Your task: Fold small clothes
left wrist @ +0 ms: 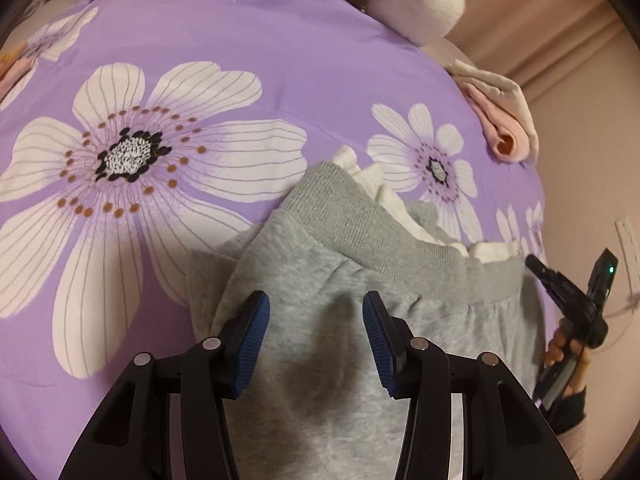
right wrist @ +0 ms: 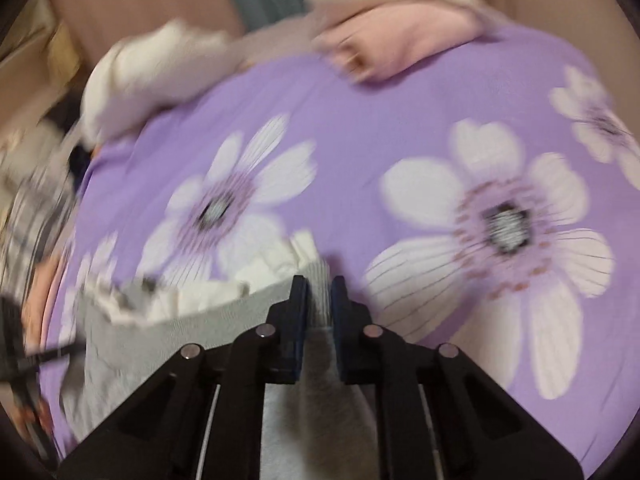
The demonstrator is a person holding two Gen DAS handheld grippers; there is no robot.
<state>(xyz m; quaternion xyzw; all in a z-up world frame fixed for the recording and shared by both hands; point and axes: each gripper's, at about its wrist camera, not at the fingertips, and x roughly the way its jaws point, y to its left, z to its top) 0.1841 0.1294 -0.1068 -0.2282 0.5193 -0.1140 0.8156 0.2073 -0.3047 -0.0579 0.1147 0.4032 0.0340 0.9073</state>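
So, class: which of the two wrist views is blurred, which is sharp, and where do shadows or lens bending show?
Left wrist view: sharp, the open left claw shadowing the grey garment, and the purple flowered sheet bulging with fisheye bending. Right wrist view: motion-smeared throughout, yet the right claw reads as shut on the garment.

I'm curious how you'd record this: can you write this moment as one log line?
task: fold small clothes | left gripper: open above grey garment | right gripper: shut on grey garment's ribbed edge | surface: purple floral sheet
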